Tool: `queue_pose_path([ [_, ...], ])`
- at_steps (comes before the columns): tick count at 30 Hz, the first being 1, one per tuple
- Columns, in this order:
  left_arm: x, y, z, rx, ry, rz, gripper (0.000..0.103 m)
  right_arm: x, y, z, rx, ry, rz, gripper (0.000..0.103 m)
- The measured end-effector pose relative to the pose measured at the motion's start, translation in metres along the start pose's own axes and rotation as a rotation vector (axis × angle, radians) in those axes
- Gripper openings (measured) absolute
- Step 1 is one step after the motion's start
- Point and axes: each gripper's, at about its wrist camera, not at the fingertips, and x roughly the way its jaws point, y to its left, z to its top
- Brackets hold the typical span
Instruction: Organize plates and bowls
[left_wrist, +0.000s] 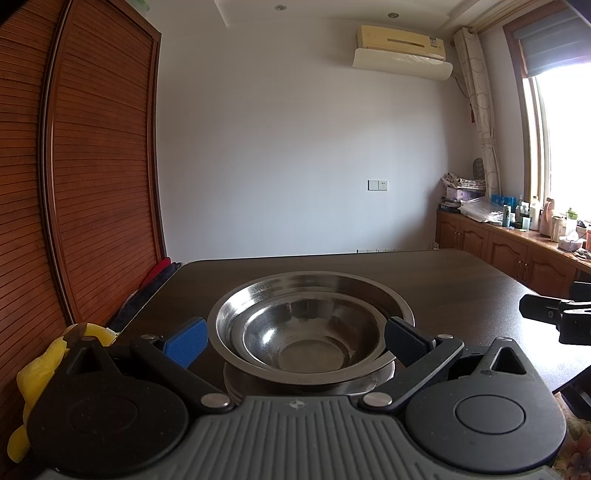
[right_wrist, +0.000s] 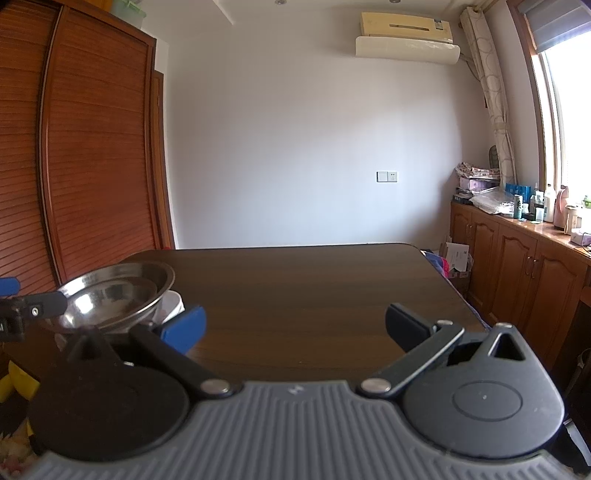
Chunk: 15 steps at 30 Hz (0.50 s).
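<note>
A stack of nested steel bowls (left_wrist: 310, 328) sits on the dark wooden table (left_wrist: 461, 288), resting on a pale plate or dish underneath (left_wrist: 354, 384). My left gripper (left_wrist: 295, 338) is open, its blue fingers either side of the stack's near rim without closing on it. In the right wrist view the same steel bowls (right_wrist: 114, 295) sit at the left over a white dish (right_wrist: 171, 304). My right gripper (right_wrist: 293, 326) is open and empty over bare table, to the right of the stack. The right gripper's tip shows in the left wrist view (left_wrist: 554, 314).
A tall wooden slatted wardrobe (left_wrist: 92, 166) stands left of the table. A yellow soft toy (left_wrist: 40, 373) lies at the near left. Low wooden cabinets (right_wrist: 517, 266) with bottles run under the window on the right. The table's far edge (right_wrist: 280, 248) faces a white wall.
</note>
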Motion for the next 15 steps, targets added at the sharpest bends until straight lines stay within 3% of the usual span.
queue_pose_path([
  [15,0.0014,-0.0001,-0.0019,-0.001,0.004,-0.001,0.103,-0.0002,-0.0015,-0.0002,-0.001,0.001,0.002,0.103],
])
